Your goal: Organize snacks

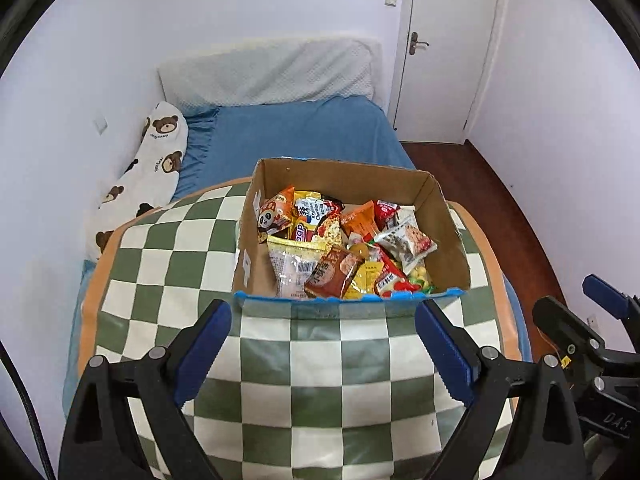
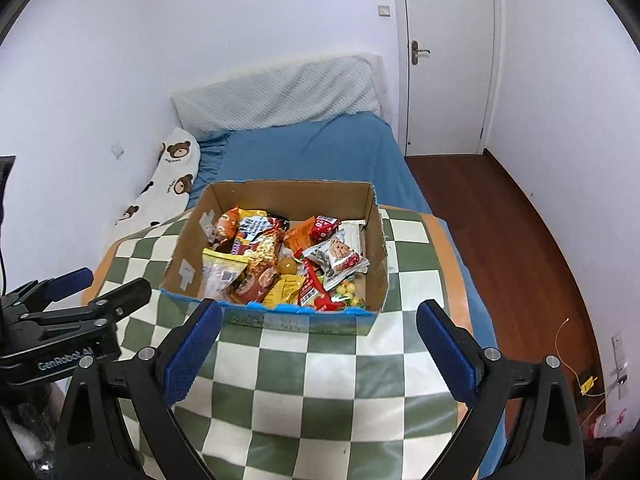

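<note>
An open cardboard box [image 1: 448, 236] [image 2: 380, 248] stands on a green-and-white checkered cloth [image 1: 320, 380] [image 2: 320, 380]. It holds several snack packets: a brown packet [image 1: 334, 272], a clear packet [image 1: 292, 268], a white cereal-bar packet [image 1: 404, 240] [image 2: 336, 258] and a panda packet [image 1: 274, 214]. My left gripper [image 1: 322, 350] is open and empty, just in front of the box. My right gripper [image 2: 320, 346] is open and empty, also in front of the box. Each gripper shows at the edge of the other's view.
The cloth lies over a round-edged surface on a bed with a blue sheet [image 1: 304, 132]. A bear-print pillow [image 1: 156, 160] lies at the left by the wall. A white door [image 1: 444, 40] and dark wooden floor [image 2: 500, 240] are to the right.
</note>
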